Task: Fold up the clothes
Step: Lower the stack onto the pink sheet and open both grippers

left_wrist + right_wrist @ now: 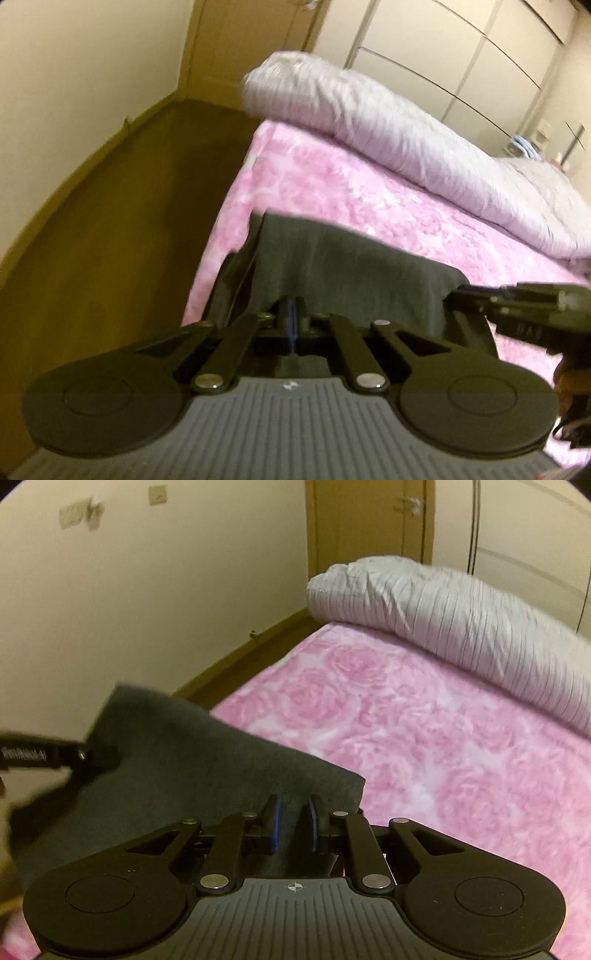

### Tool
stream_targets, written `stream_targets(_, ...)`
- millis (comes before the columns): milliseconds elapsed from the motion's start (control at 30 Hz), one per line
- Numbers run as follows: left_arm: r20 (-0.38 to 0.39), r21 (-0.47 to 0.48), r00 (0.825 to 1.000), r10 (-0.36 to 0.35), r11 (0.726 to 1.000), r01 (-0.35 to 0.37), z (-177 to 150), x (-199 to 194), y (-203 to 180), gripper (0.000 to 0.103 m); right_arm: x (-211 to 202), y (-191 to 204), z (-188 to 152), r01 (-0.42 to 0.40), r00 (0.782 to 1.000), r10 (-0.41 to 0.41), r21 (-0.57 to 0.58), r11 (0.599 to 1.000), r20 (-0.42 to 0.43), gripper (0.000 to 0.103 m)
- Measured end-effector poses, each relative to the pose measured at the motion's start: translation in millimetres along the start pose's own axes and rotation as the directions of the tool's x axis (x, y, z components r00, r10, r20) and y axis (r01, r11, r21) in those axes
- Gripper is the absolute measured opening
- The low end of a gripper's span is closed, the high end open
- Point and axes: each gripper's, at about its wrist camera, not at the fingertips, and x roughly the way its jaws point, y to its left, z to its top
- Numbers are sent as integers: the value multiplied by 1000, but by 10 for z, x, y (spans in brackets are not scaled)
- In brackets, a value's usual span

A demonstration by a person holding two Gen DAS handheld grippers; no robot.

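Garment: dark grey cloth, held up off the bed by both my claws, near edge of the mattress.

Left claw: fingers pinched together on the cloth's near edge, blue pads touching with fabric between. Cloth hangs away from it, with a fold dropping down the left side over the bed's edge and the brown floor beyond.

Right claw: pads stand slightly apart with a pleat of the grey cloth running between them; gripping that near edge. From this view the sheet stretches left and far, up toward my left claw, which bites the cloth's left side. In the left wrist view the right claw comes in from the right at the cloth's right corner.

Bed: pink rose-pattern blanket lies flat. Rolled pale striped duvet lies along the far side. Behind it, a door and a cream wall. Wardrobe panels far right in the left view.

Both frames are motion-blurred; cloth's shape (shirt or trousers) can't be told.
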Motion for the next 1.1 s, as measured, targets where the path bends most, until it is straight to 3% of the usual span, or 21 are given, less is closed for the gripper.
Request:
stream_targets(100, 41, 13, 998, -39, 999, 38, 105, -144, -90, 6, -150, -55, 114, -19, 999, 17, 65, 998, 37, 14)
stream_targets(200, 24, 68, 1000, 1, 998, -3, 189, 71, -178, 7, -95, -29, 226, -28, 999, 25, 57, 998, 47, 14)
stream_targets(300, -35, 41, 998, 53, 998, -51, 191, 372, -49, 2, 131, -65, 227, -35, 999, 34, 45, 998, 10, 14)
stream_targets(433, -83, -6, 995, 59, 998, -60, 208, 671, 122, 3, 433, -113, 227, -44, 998, 45, 29, 999, -40, 14)
stream_targets(767, -164, -23, 982, 95, 995, -100, 385, 1007, 214, 3, 904, -339, 396, -88, 979, 102, 84, 993, -174, 15)
stream_targets(933, -165, 22, 979, 119, 993, -117, 411, 980, 138, 3, 955, -497, 413, -133, 971, 163, 171, 976, -176, 16)
stream_targets(1000, -157, 20, 982, 105, 994, -103, 433, 866, 146, 3, 813, -622, 393, -181, 968, 218, 251, 951, -128, 16)
stream_targets(1100, -135, 28, 982, 131, 991, -128, 421, 601, 166, 3, 484, -669, 317, -188, 976, 211, 279, 942, -54, 16)
